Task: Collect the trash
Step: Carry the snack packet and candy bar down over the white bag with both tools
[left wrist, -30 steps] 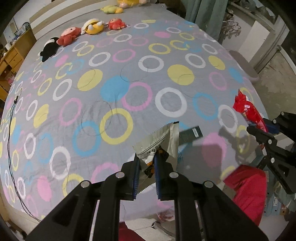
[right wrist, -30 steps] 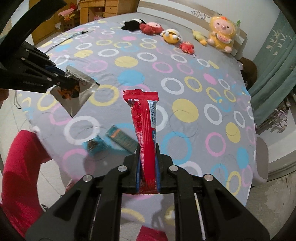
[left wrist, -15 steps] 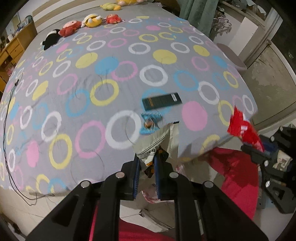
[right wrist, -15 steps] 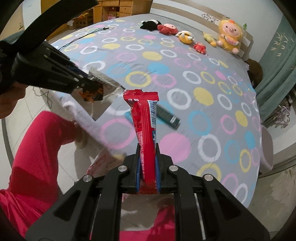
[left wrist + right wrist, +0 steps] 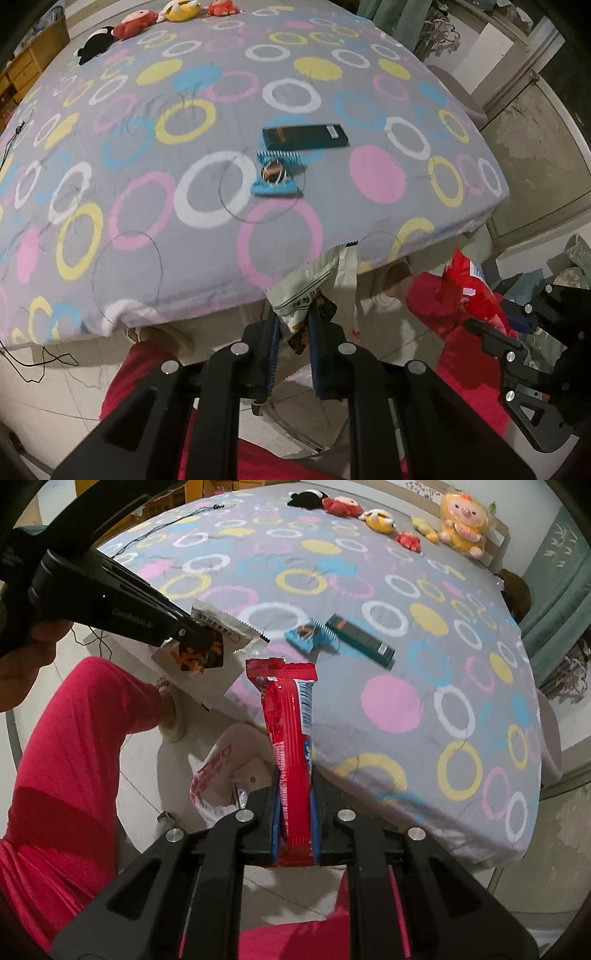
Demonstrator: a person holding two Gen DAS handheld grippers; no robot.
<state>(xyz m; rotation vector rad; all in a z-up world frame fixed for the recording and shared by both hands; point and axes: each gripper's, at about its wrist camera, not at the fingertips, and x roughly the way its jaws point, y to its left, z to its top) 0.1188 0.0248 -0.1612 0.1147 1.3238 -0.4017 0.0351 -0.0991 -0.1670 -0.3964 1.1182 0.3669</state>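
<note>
My left gripper [image 5: 292,325] is shut on a silver-white snack wrapper [image 5: 314,284] and holds it off the bed's near edge, above the floor; it also shows in the right wrist view [image 5: 214,642]. My right gripper [image 5: 294,812] is shut on a red snack wrapper [image 5: 291,731], seen too in the left wrist view [image 5: 467,291]. A small blue wrapper [image 5: 275,175] and a dark green box [image 5: 304,137] lie on the bed [image 5: 147,147].
A white plastic bag with red print [image 5: 221,779] lies open on the tiled floor below the right gripper. The person's red trouser legs [image 5: 70,746] are close by. Plush toys [image 5: 461,528] line the bed's far side. A black cable [image 5: 22,354] hangs at the left.
Both grippers have pulled back from over the bed to beyond its near edge, still holding their wrappers. The plastic bag on the floor has come into view.
</note>
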